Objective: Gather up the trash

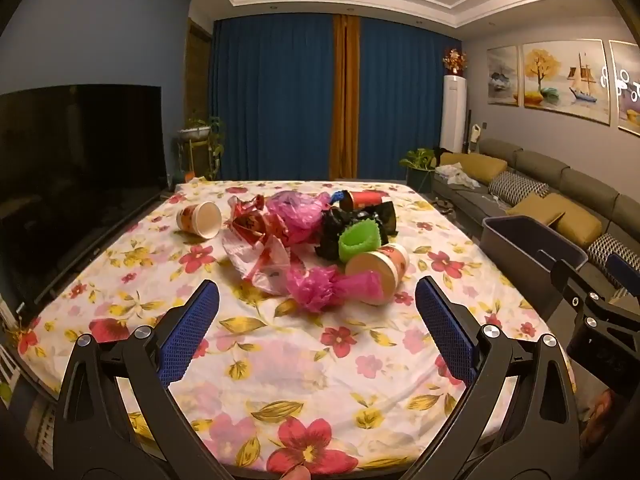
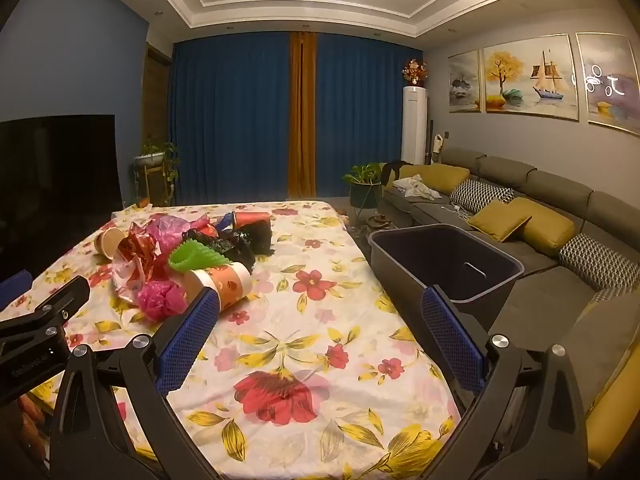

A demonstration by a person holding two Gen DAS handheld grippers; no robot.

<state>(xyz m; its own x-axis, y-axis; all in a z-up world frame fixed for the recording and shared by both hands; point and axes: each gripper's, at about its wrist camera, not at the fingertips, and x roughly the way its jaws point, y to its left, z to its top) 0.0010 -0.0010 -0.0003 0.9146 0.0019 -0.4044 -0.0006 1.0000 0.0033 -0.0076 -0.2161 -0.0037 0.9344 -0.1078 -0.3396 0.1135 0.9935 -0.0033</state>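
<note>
Through my left wrist camera: my left gripper [image 1: 318,308] hangs over the near part of the floral tablecloth [image 1: 304,364], jaws spread wide, nothing between them. Straight ahead sits the trash heap: a crumpled pink plastic bag [image 1: 320,286] nearest me, touching a tipped orange-patterned paper cup [image 1: 378,272], with a green ribbed silicone cup [image 1: 358,240] and crumpled black plastic [image 1: 352,220] behind. A second paper cup lying on its side [image 1: 200,220] sits apart to the left. Nothing looks collected yet, so I judge this the opening approach. The next move calls for dropping forward onto that pink bag and closing on it, without rolling the cup off.

Through my right wrist camera: my right gripper [image 2: 320,330] is just as wide and empty, over bare cloth. The heap is off to my left, and the dark grey plastic bin [image 2: 444,260] stands just beside the table's right edge, which is where I reckon the trash goes.

The room: a cloth-covered table, soft and wrinkled; black television screen [image 2: 56,164] left, blue curtains [image 2: 236,120] behind, grey sofa with mustard cushions [image 2: 532,216] right.
</note>
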